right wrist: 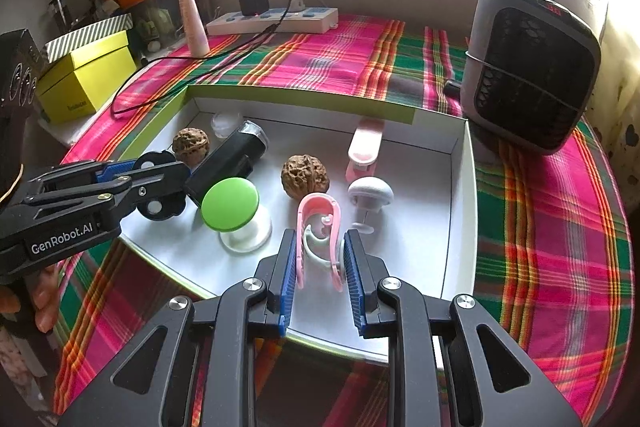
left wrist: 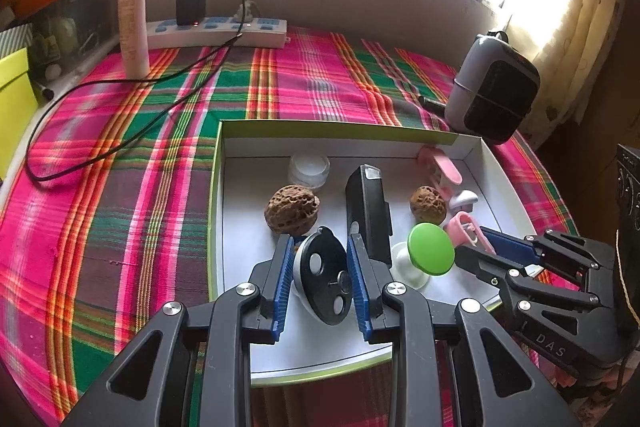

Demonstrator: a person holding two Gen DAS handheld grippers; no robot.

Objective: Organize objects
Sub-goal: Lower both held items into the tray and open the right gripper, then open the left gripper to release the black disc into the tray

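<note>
Left wrist view. Left gripper (left wrist: pixel 319 247), blue ribbed pads pressed on either side of a round black disc with pale circular spots (left wrist: pixel 322 277), held on edge over the near part of a shallow white cardboard box with a lime-green rim (left wrist: pixel 218 163). Inside the box: two brown wrinkled walnuts, the larger (left wrist: pixel 292 207) at left, the smaller (left wrist: pixel 428 205) at right; a black oblong device with a clear end (left wrist: pixel 369 211) between them; a small clear plastic jar (left wrist: pixel 309 171) toward the far wall; a green round-topped knob on a white base (left wrist: pixel 431 254) just right of the held disc; a pink flat clip (left wrist: pixel 442 169) in the far right corner. Box resting on a pink, green and orange plaid cloth (left wrist: pixel 120 211). White power strip (left wrist: pixel 218 33) with black charger at the far edge.

Right wrist view. Right gripper (right wrist: pixel 319 247), jaws narrowly parted and closed on a pink U-shaped plastic clip with a white inner hook (right wrist: pixel 318 227), held upright over the near edge of the same box. White mushroom-shaped knob (right wrist: pixel 370 191) just beyond, to the right. Grey-and-black boxy fan heater (right wrist: pixel 528 67) standing on the cloth, outside the far right corner.
</note>
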